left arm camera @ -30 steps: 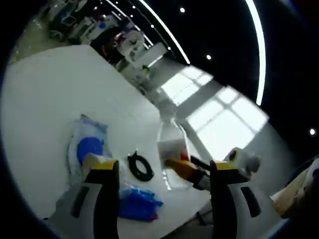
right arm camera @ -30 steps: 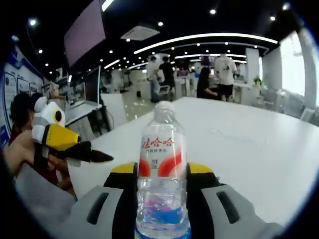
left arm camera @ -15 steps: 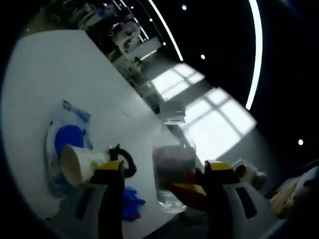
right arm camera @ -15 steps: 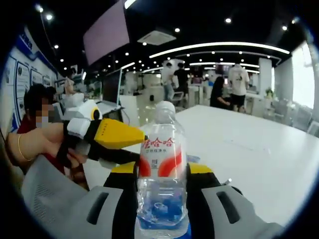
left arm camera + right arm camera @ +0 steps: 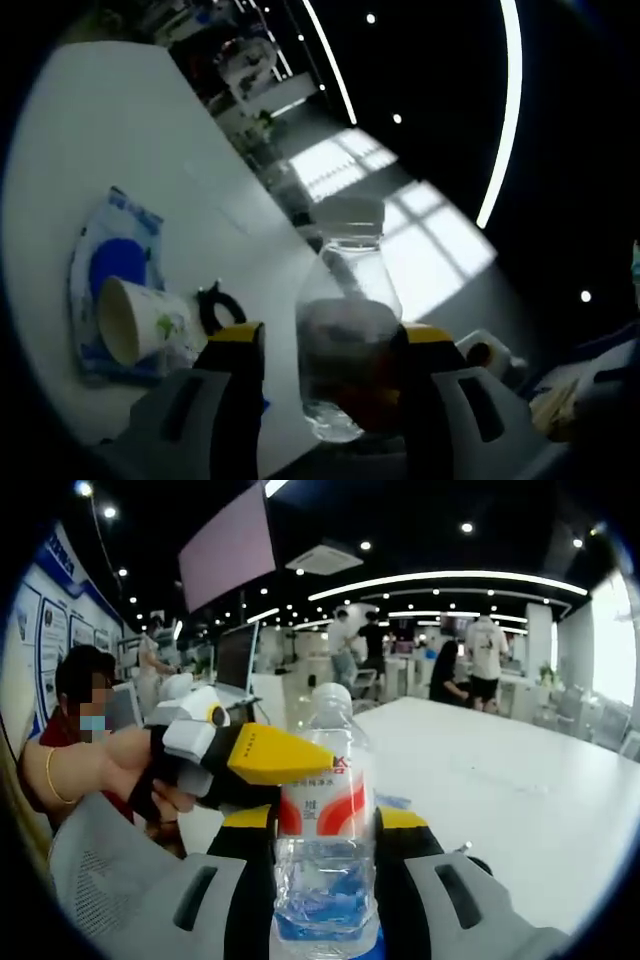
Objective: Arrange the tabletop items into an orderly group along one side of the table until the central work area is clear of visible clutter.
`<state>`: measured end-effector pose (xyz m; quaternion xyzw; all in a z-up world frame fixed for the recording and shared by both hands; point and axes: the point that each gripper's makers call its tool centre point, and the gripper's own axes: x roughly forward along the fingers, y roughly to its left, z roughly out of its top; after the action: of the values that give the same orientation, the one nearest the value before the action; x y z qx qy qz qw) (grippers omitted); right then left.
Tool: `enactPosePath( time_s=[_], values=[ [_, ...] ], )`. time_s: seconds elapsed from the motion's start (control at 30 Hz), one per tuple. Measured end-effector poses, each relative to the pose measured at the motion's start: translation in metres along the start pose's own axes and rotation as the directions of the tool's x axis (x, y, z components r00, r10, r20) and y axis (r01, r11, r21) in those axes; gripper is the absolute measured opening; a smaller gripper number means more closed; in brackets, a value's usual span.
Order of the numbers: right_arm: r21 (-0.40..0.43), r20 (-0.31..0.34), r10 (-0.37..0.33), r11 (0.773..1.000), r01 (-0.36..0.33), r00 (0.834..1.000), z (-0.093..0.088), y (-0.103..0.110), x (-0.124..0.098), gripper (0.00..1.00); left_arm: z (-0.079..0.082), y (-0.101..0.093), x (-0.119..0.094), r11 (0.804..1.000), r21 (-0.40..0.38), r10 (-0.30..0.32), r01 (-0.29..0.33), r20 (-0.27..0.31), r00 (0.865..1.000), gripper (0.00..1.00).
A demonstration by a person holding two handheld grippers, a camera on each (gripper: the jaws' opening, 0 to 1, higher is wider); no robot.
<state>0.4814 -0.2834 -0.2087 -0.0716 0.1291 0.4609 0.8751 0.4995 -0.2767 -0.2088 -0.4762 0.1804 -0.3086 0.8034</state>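
Observation:
A clear water bottle (image 5: 328, 798) with a red and white label stands upright, and my right gripper (image 5: 325, 822) is shut on its lower body. My left gripper (image 5: 268, 763) reaches in from the left, one yellow fingertip crossing in front of the label. In the left gripper view the bottle (image 5: 345, 345) sits between the spread jaws of my left gripper (image 5: 332, 336), which is open around it. A paper cup (image 5: 132, 322) lies on its side on a blue and white packet (image 5: 112, 262). Beside it is a black cable coil (image 5: 213, 303).
The white table (image 5: 500, 780) stretches away to the right, and its edge (image 5: 250, 190) runs past the packet. A person's hand (image 5: 105, 770) holds the left gripper. Several people stand around desks in the background (image 5: 440, 650).
My left gripper has moved in on the bottle, from beside it to having its jaws on either side. The right gripper has kept hold of the bottle.

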Motion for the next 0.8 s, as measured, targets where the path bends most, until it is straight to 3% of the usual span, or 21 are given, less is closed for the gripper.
enactPosePath(
  time_s=[0.23,0.47,0.63,0.7,0.77,0.8],
  values=[
    [-0.016,-0.010,0.009,1.000,-0.009,1.000,-0.004,0.001,0.000,0.36,-0.002,-0.008,0.003,0.998,0.047,-0.047,0.048,-0.019,0.999,0.37],
    [-0.057,-0.017,0.003,0.998,-0.004,1.000,-0.008,0.001,0.000,0.37,-0.004,-0.007,0.003,0.993,0.114,-0.028,0.034,-0.051,0.998,0.37],
    [-0.084,-0.027,-0.004,0.996,0.002,1.000,-0.012,0.002,0.000,0.38,-0.007,-0.012,0.002,0.971,0.230,-0.037,0.059,-0.103,0.994,0.36],
    [-0.093,-0.035,0.000,0.996,-0.004,0.999,-0.013,0.002,0.001,0.39,-0.008,-0.012,0.001,0.952,0.296,-0.037,0.076,-0.135,0.990,0.36],
    [-0.104,-0.043,0.005,0.994,-0.010,0.999,-0.015,0.004,0.001,0.39,-0.010,-0.013,0.000,0.951,0.300,-0.029,0.078,-0.162,0.986,0.36],
    [-0.105,-0.047,0.009,0.994,-0.014,0.999,-0.016,0.004,0.002,0.39,-0.010,-0.013,0.000,0.938,0.335,-0.029,0.090,-0.184,0.983,0.36]
  ],
)
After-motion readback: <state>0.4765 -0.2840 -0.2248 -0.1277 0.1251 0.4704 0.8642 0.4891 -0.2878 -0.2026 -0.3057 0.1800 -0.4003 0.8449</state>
